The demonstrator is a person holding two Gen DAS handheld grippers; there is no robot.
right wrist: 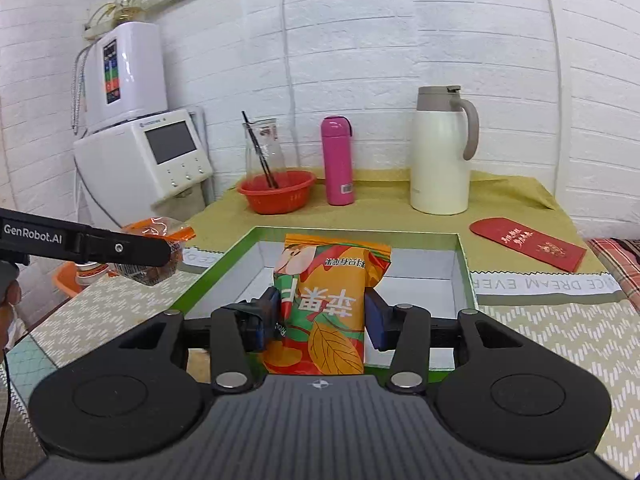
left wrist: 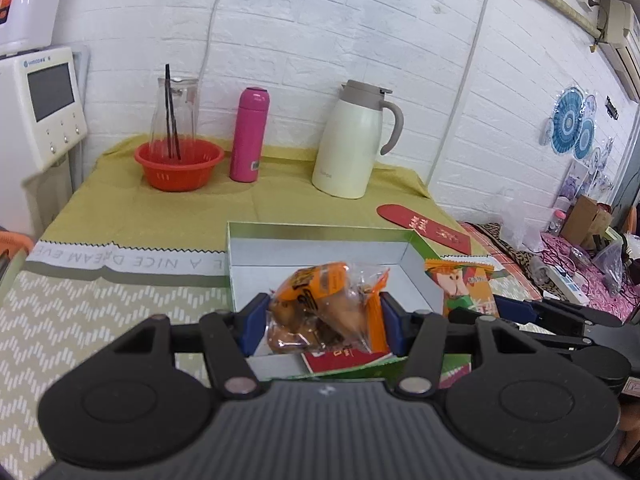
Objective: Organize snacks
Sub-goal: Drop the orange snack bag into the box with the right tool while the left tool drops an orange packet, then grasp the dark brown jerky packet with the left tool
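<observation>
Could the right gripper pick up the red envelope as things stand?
Probably not: the right gripper is shut on a snack packet. The red envelope lies uncovered on the cloth.

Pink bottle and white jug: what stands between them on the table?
Nothing. In both views only bare yellow cloth lies between the pink bottle and the white jug.

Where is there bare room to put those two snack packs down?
The box floor looks mostly bare white, walled in green. Free tablecloth lies between box and red basket. The back edge is crowded: basket, pink bottle, cream jug; red envelope right.
</observation>
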